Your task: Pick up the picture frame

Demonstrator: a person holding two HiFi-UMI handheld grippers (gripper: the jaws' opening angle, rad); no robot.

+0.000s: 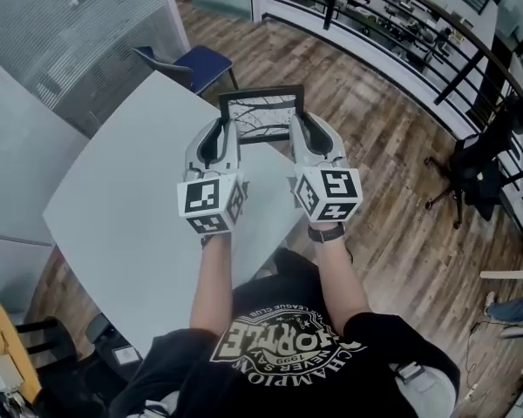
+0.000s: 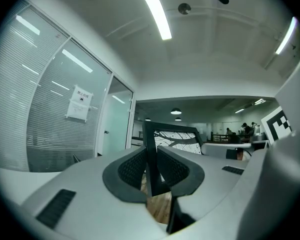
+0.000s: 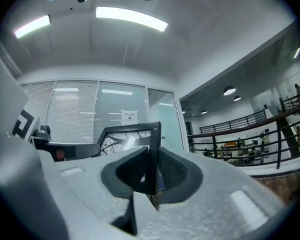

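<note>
The picture frame (image 1: pixel 260 114), black-edged with a branch print, is held up in the air above the far edge of the white table (image 1: pixel 122 198). My left gripper (image 1: pixel 226 134) is shut on its left side bar and my right gripper (image 1: pixel 300 130) is shut on its right side bar. In the left gripper view the frame (image 2: pixel 174 136) stands upright, with its dark bar pinched between the pads of the left gripper (image 2: pixel 152 166). The right gripper view shows the frame (image 3: pixel 121 137) likewise, its side bar clamped in the right gripper (image 3: pixel 151 169). Both grippers point level, side by side.
A blue chair (image 1: pixel 199 63) stands beyond the table's far corner, beside a glass wall with blinds (image 1: pixel 78 33). A black office chair (image 1: pixel 482 159) is on the wooden floor to the right, and a railing (image 1: pixel 401 20) runs along the back. A yellow chair (image 1: pixel 7 347) sits at the near left.
</note>
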